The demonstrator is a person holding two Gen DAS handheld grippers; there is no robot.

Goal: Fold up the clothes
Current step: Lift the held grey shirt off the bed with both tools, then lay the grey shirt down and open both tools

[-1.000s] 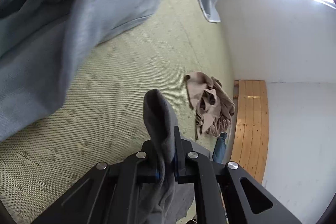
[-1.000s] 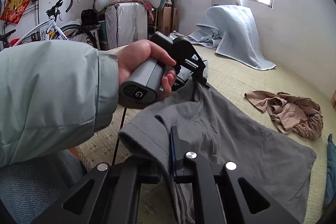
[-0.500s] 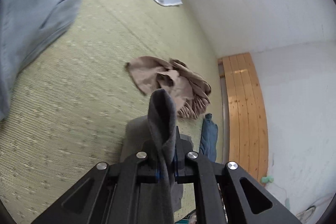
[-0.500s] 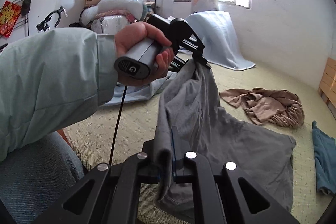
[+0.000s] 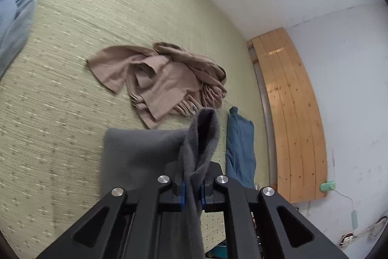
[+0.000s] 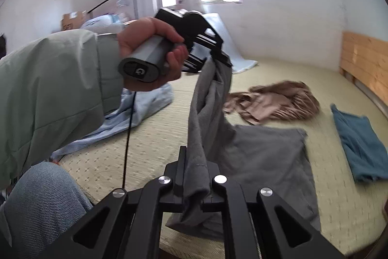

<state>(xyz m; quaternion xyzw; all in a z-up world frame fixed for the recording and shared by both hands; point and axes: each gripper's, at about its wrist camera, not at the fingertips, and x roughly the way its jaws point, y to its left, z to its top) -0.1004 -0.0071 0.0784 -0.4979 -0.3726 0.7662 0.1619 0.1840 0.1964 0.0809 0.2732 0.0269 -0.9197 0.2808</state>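
A dark grey garment (image 6: 262,152) hangs between both grippers, its lower part trailing on the green mat. My left gripper (image 5: 192,188) is shut on a bunched edge of the grey garment (image 5: 201,137), which sticks up past the fingers. From the right wrist view the left gripper (image 6: 218,57) is held high in a person's hand (image 6: 150,50), with cloth hanging from it. My right gripper (image 6: 194,186) is shut on another edge of the same garment, lower and nearer.
A crumpled tan garment (image 5: 160,79) lies on the mat (image 5: 60,113) beyond the grey one. A blue folded cloth (image 6: 359,145) lies near the wooden board (image 5: 291,118) at the wall. Light blue bedding (image 6: 135,111) sits at left. A knee (image 6: 41,205) is at bottom left.
Both grippers have lifted the grey garment, the left hand rising higher, so the cloth hangs more steeply. The left wrist view has swung toward the tan garment and wooden board.
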